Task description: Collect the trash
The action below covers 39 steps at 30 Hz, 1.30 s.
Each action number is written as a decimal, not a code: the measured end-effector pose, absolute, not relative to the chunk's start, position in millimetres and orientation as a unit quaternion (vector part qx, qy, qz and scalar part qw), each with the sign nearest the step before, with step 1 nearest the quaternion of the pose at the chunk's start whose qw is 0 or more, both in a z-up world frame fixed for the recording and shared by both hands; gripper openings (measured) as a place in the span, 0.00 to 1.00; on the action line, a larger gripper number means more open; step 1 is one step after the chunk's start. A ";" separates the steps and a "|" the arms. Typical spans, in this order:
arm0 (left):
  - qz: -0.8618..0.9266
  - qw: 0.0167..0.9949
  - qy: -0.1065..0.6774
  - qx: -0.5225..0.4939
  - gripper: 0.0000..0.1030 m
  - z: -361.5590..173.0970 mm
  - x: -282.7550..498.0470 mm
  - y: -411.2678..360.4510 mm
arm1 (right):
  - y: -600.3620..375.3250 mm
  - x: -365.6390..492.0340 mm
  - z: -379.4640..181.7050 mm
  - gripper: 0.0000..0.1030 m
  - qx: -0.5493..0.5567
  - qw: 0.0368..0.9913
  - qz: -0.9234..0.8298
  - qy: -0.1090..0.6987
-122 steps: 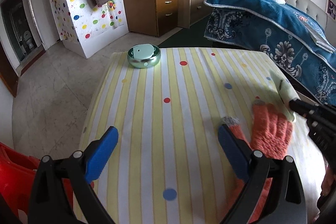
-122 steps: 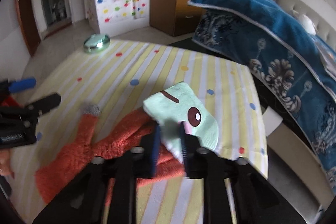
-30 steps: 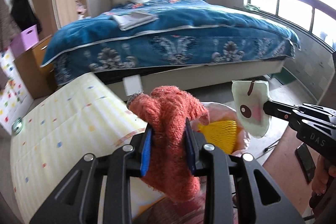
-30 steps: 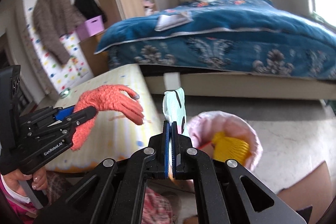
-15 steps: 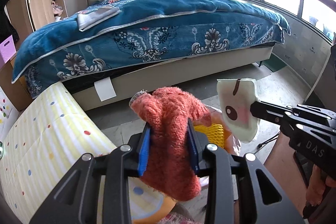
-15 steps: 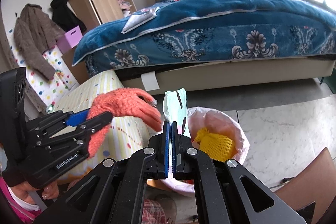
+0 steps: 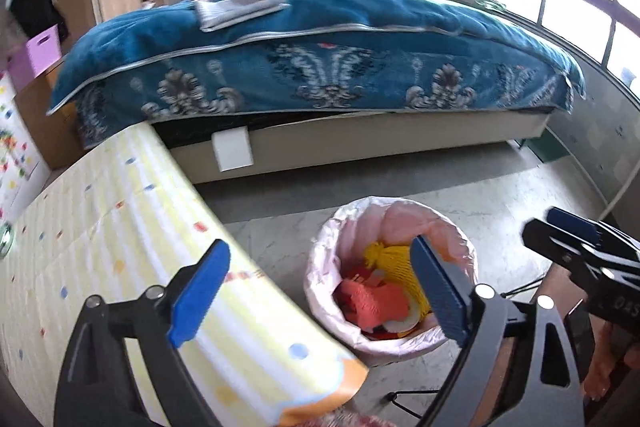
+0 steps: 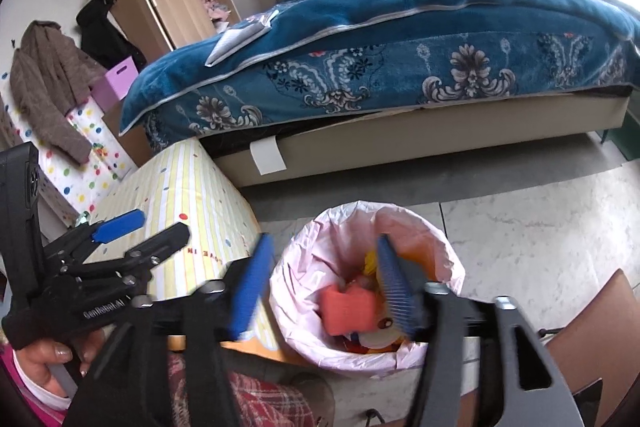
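Observation:
A trash bin lined with a pink bag (image 7: 338,259) (image 8: 448,259) stands on the floor beside the striped table. The orange glove (image 7: 374,301) (image 8: 346,309) lies inside it on a yellow mesh item (image 7: 386,257), with a pale piece (image 8: 378,339) beneath. My left gripper (image 7: 320,291) is open and empty, above the table corner and the bin's left rim. My right gripper (image 8: 324,285) is open and empty, right over the bin. Each gripper shows in the other's view: the right (image 7: 568,235), the left (image 8: 132,231).
The yellow striped table (image 7: 112,227) (image 8: 188,195) sits left of the bin. A bed with a blue blanket (image 7: 320,59) (image 8: 400,39) fills the back. A brown chair edge (image 8: 592,339) is at the right. Marble floor (image 8: 540,223) lies beyond the bin.
Both grippers have opened. The orange glove has dropped from the left one and the pale green cloth from the right one; the glove now lies in the bin.

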State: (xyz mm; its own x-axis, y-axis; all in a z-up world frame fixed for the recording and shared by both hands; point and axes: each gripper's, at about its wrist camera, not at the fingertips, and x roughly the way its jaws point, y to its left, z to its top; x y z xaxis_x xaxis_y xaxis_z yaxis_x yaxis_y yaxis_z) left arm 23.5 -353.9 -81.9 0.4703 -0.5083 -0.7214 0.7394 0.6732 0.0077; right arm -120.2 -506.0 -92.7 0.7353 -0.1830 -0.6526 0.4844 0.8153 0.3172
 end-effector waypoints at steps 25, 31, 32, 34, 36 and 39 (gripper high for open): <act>-0.225 0.912 0.331 0.093 0.93 7.8 -6.6 -155.4 | -376.7 -124.3 5.8 0.94 0.148 0.944 -0.113 0.272; -0.161 0.925 0.337 0.074 0.93 14.8 -3.8 -99.0 | -326.9 -110.7 27.1 0.94 0.100 0.954 -0.057 0.277; -0.146 0.926 0.341 0.071 0.93 14.5 -3.1 -87.0 | -319.3 -108.3 28.8 0.94 0.093 0.954 -0.048 0.280; -0.127 0.927 0.345 0.068 0.93 13.4 -2.8 -70.1 | -298.0 -101.1 33.4 0.94 0.074 0.955 -0.030 0.287; -0.107 0.929 0.348 0.065 0.93 12.2 -3.1 -52.6 | -278.9 -94.7 38.0 0.94 0.056 0.955 -0.011 0.290; -0.082 0.931 0.352 0.058 0.93 11.6 -7.0 -28.0 | -257.4 -87.6 41.1 0.94 0.040 0.956 0.009 0.292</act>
